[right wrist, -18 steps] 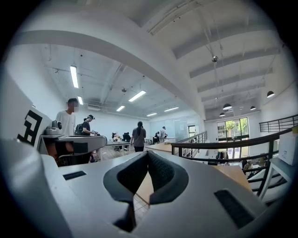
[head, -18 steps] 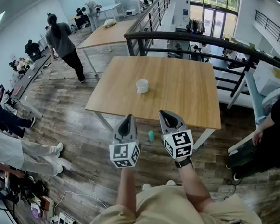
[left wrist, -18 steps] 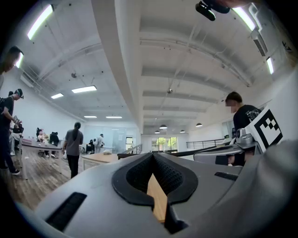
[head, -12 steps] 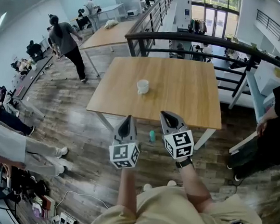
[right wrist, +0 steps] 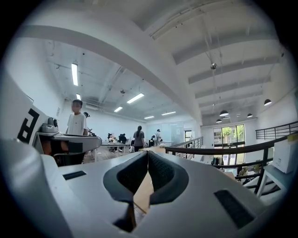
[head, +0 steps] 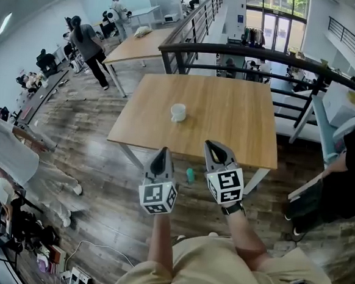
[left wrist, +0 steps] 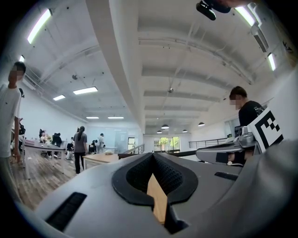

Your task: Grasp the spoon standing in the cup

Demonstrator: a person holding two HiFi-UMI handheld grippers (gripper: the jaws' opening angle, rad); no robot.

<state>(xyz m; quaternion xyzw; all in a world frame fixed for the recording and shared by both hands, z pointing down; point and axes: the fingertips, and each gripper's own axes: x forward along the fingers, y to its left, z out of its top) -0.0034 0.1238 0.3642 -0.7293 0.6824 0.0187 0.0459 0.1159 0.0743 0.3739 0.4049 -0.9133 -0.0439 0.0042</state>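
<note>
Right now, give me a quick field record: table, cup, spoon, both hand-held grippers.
table: wooden, carries the cup
cup: white, upright, left of the table's middle
spoon: too small to make out in the head view
left hand-held gripper: shut, empty, level, at the table's near edge
right hand-held gripper: shut, empty, level, beside the left one
grasp: not yet made, both apart from the cup
</note>
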